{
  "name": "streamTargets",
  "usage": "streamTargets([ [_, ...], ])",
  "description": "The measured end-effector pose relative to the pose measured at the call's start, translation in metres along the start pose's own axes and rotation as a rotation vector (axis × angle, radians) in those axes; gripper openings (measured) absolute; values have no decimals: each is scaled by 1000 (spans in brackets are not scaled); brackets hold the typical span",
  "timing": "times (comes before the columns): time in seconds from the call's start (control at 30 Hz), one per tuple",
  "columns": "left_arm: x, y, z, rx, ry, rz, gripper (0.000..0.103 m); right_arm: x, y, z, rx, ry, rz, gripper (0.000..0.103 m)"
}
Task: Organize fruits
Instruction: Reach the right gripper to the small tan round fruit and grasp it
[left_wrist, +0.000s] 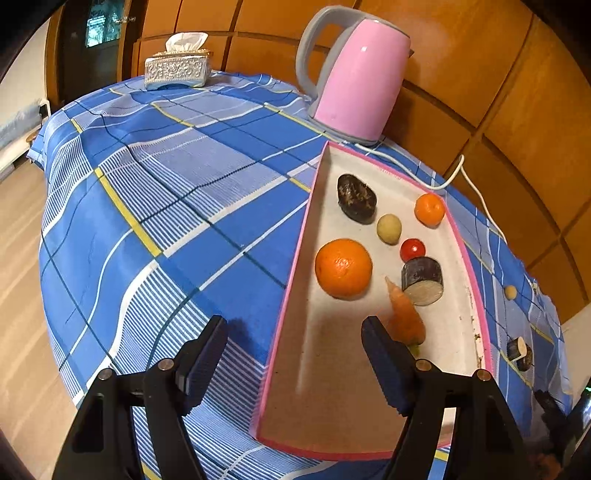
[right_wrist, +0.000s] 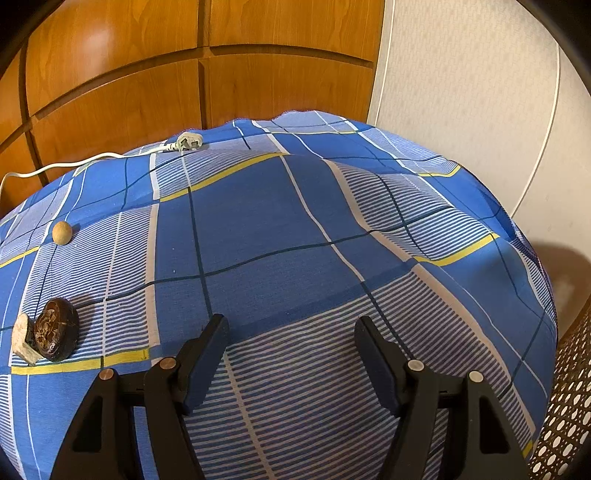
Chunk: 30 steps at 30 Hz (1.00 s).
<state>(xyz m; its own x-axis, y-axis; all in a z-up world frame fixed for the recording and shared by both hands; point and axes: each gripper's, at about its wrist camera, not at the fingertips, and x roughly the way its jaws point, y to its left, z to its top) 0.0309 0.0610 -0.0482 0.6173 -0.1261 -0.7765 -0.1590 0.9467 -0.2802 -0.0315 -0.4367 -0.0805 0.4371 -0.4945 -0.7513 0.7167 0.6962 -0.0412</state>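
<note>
Orange carrot (left_wrist: 405, 317) — beside left gripper (left_wrist: 295, 332)

A blue plaid cloth covers my tabletop (left_wrist: 177, 206); on it rest a pink-rimmed tray (left_wrist: 291, 295), a pink kettle (left_wrist: 358, 77), a tissue box (left_wrist: 177, 70), a white plug (right_wrist: 190, 142), a small tan fruit (right_wrist: 62, 232) and a dark halved fruit (right_wrist: 55, 330).

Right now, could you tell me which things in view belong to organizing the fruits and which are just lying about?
Belongs to the job:
pink-rimmed tray
large orange
small orange
carrot
tomato
small tan fruit on the cloth
dark halved fruit on the cloth

Just lying about:
pink kettle
tissue box
white plug
</note>
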Motion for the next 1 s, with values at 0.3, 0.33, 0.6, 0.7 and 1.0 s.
streamTargets([
  [0.3,8,0,-5,3,13,17,78,-6,9,27,4,80,163,66],
  [0.33,8,0,-5,6,12,18,78,-10,15,31,-8,70,190,66],
  [0.6,10,-2,-6,17,11,21,83,-9,102,64,-141,151,478,66],
  [0.7,11,-3,-7,23,11,23,85,7,135,75,-173,193,503,60],
  [1.0,13,-5,-8,36,14,25,89,48,185,95,-206,278,475,40],
])
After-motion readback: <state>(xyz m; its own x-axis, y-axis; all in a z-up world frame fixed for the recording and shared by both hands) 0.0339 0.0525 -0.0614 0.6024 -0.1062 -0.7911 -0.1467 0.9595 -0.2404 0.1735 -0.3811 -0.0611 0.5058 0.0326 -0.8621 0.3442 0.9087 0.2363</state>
